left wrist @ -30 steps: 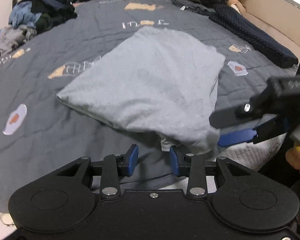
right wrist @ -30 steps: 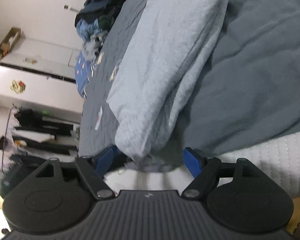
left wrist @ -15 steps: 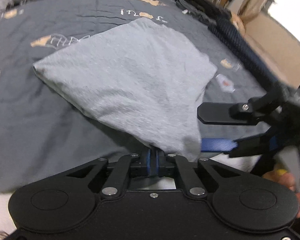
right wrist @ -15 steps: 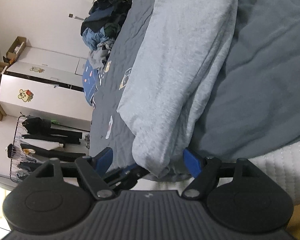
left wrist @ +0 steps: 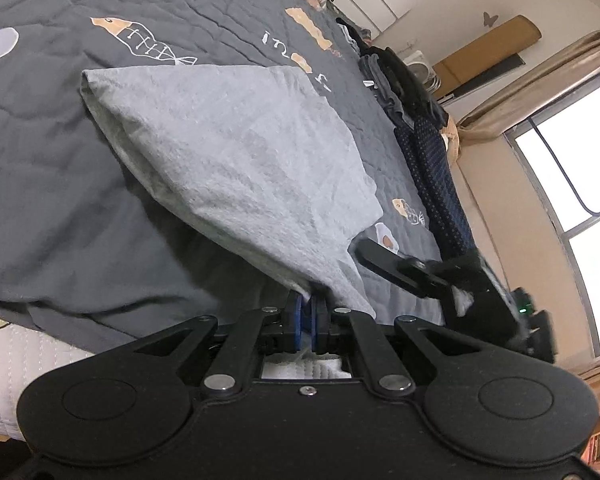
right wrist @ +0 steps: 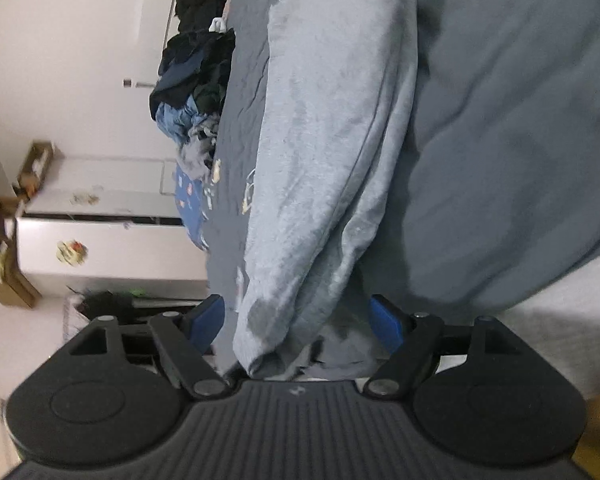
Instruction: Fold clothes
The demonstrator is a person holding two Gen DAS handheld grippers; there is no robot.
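The biggest risk we judged was the grey garment [left wrist: 236,148] dragging unevenly: our left gripper [left wrist: 307,312] was clenched on its near edge, while the right gripper [right wrist: 296,320] stood with its jaws wide apart, the bunched near corner lying between the blue pads [right wrist: 386,322] but not pressed. Lifting from one pinch alone would probably have slewed the cloth and spoiled the fold. The garment lay partly folded on the dark grey bedspread [left wrist: 60,200], spreading from six o'clock up towards eleven in the left wrist view. A lesser worry was the bedspread itself, which might have been caught under the right jaws together with the corner. The bed's near edge, with white quilted mattress [left wrist: 20,360] showing at eight o'clock, sat just below the grippers, so a dropped corner could have slid off. Open bedspread lay at nine to eleven o'clock; a dark dotted cloth [left wrist: 436,184] and a heap of clothes [right wrist: 196,80] bounded the far sides, well apart from the garment.
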